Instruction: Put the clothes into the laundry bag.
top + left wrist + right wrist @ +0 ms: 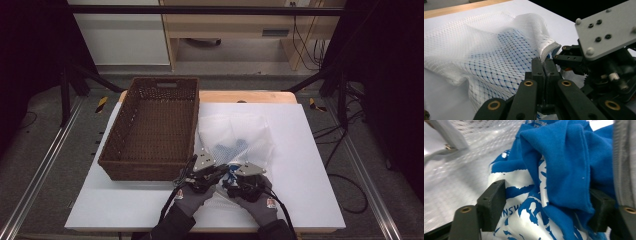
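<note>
Already the left claw (543,65) pinches the mesh laundry bag's (486,55) rim while the right claw (546,205), released, straddles the blue printed garment (564,167) inside; the wicker basket (150,125) at ten o'clock waits.

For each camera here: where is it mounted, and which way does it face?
High view: above the person's side, looking forward and down on table, basket, mesh bag; gloved hands and both grippers show.
Left gripper view: on left gripper, facing the bag.
Right gripper view: on right gripper, facing blue cloth.
Shared: the bag.
</note>
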{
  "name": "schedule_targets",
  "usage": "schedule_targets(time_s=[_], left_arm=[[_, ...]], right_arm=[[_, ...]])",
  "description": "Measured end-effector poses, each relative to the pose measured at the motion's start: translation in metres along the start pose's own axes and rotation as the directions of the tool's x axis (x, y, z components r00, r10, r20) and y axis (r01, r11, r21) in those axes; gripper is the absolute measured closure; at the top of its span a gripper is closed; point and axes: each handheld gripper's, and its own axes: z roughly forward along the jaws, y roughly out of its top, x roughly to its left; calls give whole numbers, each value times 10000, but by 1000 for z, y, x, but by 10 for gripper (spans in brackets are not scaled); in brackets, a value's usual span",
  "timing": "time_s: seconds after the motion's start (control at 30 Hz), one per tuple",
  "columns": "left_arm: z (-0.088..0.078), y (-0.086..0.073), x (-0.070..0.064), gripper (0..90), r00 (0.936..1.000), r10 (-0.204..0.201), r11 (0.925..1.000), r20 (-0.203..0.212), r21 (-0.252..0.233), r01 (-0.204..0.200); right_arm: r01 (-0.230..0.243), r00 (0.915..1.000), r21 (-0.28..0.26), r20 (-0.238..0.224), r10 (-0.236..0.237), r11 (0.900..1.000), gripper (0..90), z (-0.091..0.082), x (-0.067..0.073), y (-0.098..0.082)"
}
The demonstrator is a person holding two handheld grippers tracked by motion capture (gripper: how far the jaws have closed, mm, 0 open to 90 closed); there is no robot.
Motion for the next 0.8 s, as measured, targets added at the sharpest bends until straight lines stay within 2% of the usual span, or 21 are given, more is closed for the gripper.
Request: schedule_targets(time_s=[0.1,0.17,0.23,0.3,0.37,0.43,0.5,0.57,0.67,0.7,0.73,0.8], left_arm=[[0,0,0,889,10000,-24,10000,26,-8,24],[0,0,0,889,10000,-27,10000,18,-22,27],[-1,0,0,889,10000,-28,10000,11,-34,28],[-2,1,1,889,10000,-70,9999,0,-95,70],[-3,2,2,889,10000,-72,9999,17,-122,72],[-5,5,1,889,10000,-86,9996,38,-254,87],[-8,8,0,889,10000,9,9991,88,-416,-5],[-10,12,-3,889,9998,135,9989,115,-458,-130],[-10,12,-8,890,9992,322,9984,234,-475,-311],[-10,12,-9,889,9990,386,9984,241,-426,-375],[-9,11,-9,889,9989,382,9986,256,-382,-372],[-5,7,-8,889,9990,311,9993,309,-225,-304]], right_arm=[[305,9971,143,693,-314,9994,432,1,3,0],[336,9926,158,1163,-353,9993,588,0,2,0],[131,9918,38,1273,-135,9999,713,0,0,0],[-165,9930,-57,1172,170,9998,762,-1,-3,1],[-603,9932,-314,981,631,9977,780,-3,-7,3],[-958,9914,-878,812,1029,9915,783,-6,-9,6],[-1009,9896,-1403,877,1138,9850,782,-9,-10,13],[-985,9867,-1695,1117,1185,9806,780,-9,-11,21],[-1106,9742,-2019,1717,1463,9732,774,-2,-15,26],[-1161,9662,-2086,2028,1590,9711,770,3,-17,26],[-1233,9616,-1985,2182,1665,9723,765,8,-19,26],[-1322,9578,-1594,2336,1675,9783,750,17,-24,23]])
